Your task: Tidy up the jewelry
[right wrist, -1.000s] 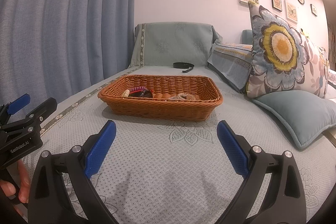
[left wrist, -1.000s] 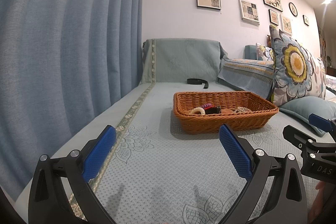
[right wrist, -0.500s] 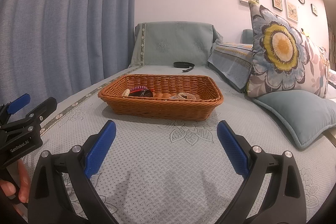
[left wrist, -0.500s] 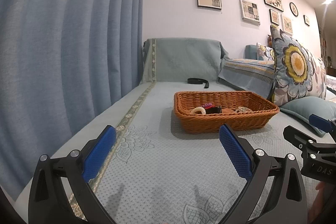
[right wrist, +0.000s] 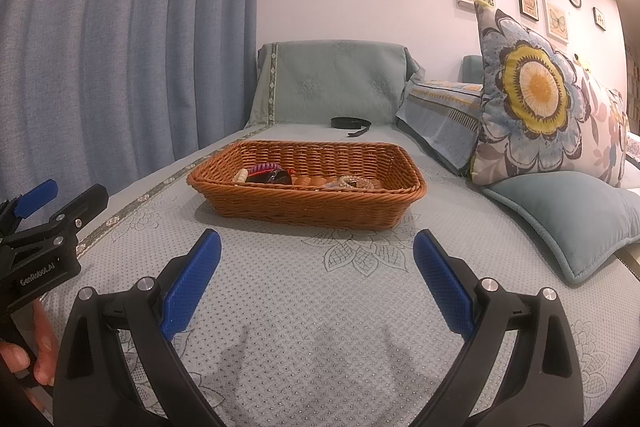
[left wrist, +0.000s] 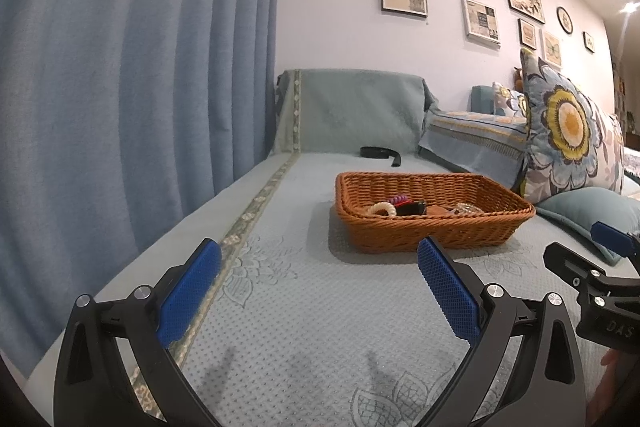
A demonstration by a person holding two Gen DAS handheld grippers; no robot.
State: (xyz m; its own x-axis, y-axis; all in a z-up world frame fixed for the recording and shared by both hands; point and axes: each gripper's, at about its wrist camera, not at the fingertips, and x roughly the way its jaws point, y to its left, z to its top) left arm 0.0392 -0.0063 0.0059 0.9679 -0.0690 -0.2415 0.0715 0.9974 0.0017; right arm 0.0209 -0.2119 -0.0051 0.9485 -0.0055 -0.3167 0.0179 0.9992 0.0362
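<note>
A brown wicker basket [left wrist: 434, 231] [right wrist: 308, 205] rests on the pale green sofa cover [left wrist: 288, 307], ahead of both grippers. Inside lie a cream bead bracelet [left wrist: 382, 207], a pink coil band [left wrist: 398, 200], a dark band [right wrist: 269, 177], brown beads [right wrist: 310, 181] and a glittery piece [right wrist: 354, 182]. My left gripper [left wrist: 318, 285] hangs open and empty short of the basket's near left corner. Over the cover in front of the basket my right gripper [right wrist: 317, 273] is also open and empty. Each gripper shows at the edge of the other's view.
A black strap [left wrist: 380, 153] lies on the seat behind the basket. A flowered pillow [right wrist: 536, 99] and a plain teal cushion [right wrist: 560, 219] stand at the right. A blue curtain [left wrist: 120, 107] hangs along the left. A hand [right wrist: 36, 351] holds the left gripper's handle.
Nothing in the scene has moved. Both views have shifted only very slightly, and both grippers remain open.
</note>
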